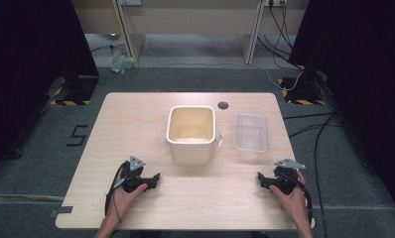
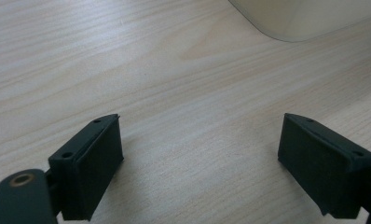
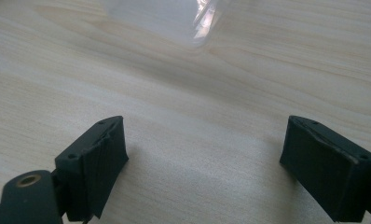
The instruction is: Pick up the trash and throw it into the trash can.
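Observation:
A cream plastic tub (image 1: 191, 134) with pale grains in its bottom stands at the middle of the wooden table (image 1: 136, 114). To its right lies a clear plastic box (image 1: 251, 132). My left gripper (image 1: 153, 179) rests low on the table at the near left, a hand around it, jaws open with bare wood between them (image 2: 202, 154); the tub's rounded corner (image 2: 305, 18) shows ahead of it. My right gripper (image 1: 262, 179) sits at the near right, also open and empty (image 3: 204, 158), with the clear box's edge (image 3: 174, 21) ahead.
A small dark round grommet (image 1: 223, 105) is set in the table behind the tub. Cables run over the grey floor at the right, and dark curtains flank both sides. Wooden furniture legs stand beyond the far edge.

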